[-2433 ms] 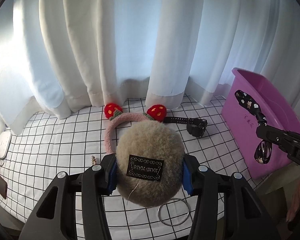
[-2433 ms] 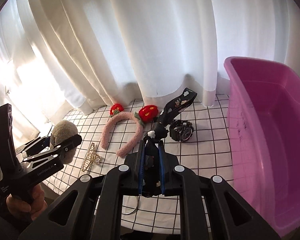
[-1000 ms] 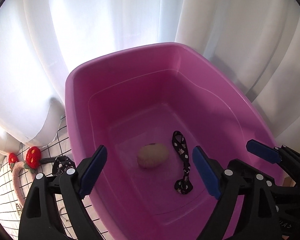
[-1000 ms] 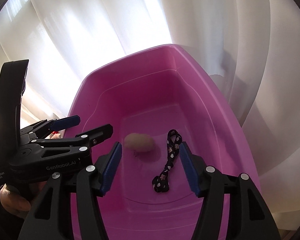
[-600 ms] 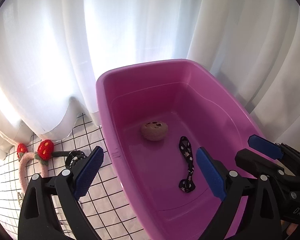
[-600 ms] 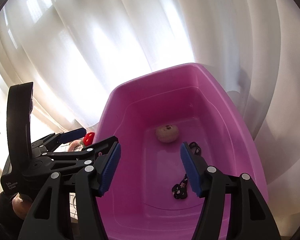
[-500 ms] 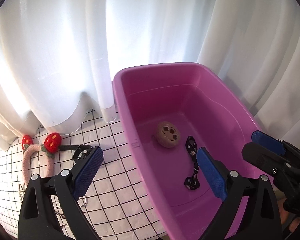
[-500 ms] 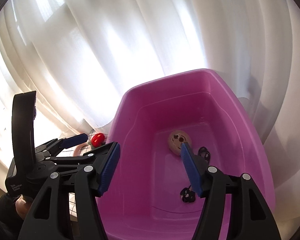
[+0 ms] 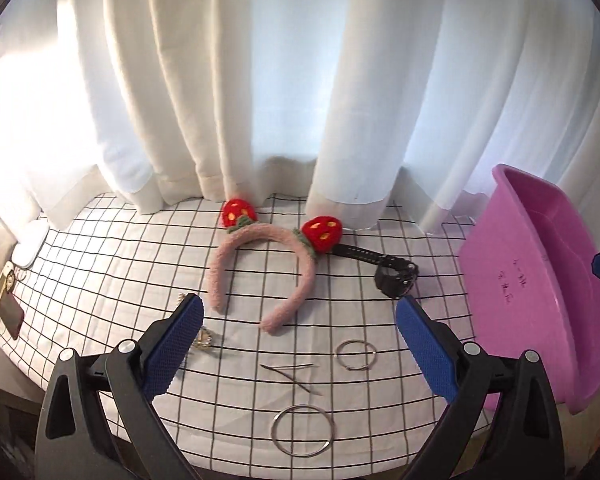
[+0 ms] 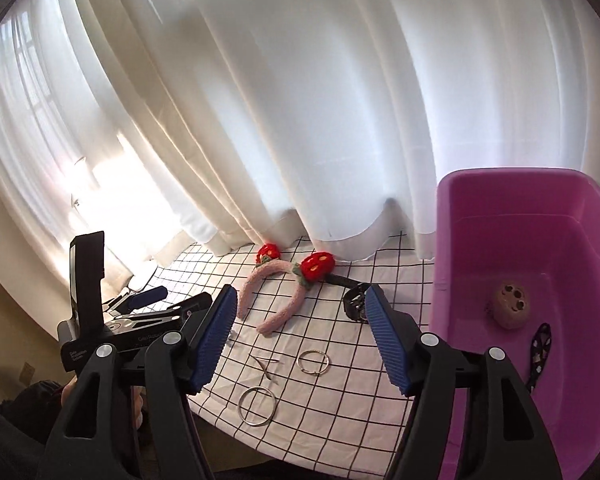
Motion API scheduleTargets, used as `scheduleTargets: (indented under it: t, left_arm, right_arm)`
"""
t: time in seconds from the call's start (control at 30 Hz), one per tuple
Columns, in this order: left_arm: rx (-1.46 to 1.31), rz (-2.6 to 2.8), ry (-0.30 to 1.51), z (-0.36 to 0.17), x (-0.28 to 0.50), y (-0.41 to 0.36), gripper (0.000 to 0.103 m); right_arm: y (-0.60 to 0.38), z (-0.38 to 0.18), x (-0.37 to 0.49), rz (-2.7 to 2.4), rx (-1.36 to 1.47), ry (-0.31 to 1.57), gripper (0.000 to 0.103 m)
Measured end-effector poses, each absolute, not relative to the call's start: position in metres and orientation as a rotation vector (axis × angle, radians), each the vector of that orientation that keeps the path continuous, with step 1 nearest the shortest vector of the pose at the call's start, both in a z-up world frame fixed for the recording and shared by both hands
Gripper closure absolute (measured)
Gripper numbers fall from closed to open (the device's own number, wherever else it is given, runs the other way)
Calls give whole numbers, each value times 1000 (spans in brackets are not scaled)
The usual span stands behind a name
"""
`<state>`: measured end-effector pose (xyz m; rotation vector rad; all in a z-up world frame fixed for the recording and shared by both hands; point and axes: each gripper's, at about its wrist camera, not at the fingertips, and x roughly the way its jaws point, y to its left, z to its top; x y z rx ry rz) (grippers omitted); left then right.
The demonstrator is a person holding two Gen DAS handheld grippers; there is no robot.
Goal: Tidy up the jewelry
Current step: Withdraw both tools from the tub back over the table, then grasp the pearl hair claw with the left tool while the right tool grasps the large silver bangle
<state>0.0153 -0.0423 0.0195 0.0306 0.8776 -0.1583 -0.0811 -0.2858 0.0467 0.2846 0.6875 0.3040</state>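
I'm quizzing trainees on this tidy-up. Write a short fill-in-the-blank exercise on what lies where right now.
1. The fluffy ball lies inside the ___ tub.
2. The headband carries two red ___.
3. The black watch lies on the ___ cloth.
4. Nothing sits between the jaws of the left gripper; they stand ___.

Missing words: pink; strawberries; checked; open

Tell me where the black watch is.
In both views the black watch lies on the checked cloth, between the strawberry headband and the pink tub.
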Motion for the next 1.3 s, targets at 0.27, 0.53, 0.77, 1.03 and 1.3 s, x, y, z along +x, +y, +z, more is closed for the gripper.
scheduleTargets:
  t: [0.27,0.53,0.77,1.03,1.3]
  left_arm:
    - [20,-84,981,-36,49,65,8]
    - [78,-154,1086,-91,64,88,8]
    - [79,-160,1147,-120,66,89,8]
    - [94,-186,1161,-138,61,85,8]
    - [114,-191,1176,-151,64,84,8]
  right_arm:
    - [-207,-19,-44,238,262,886,39]
    - [-188,-81,-23,84,278,992,39]
    - [-182,-117,-16,48,259,1094,39]
    - [-127,-142,-49,170,222,1209,39]
    - [-109,-161,-55,172,200,1266,39]
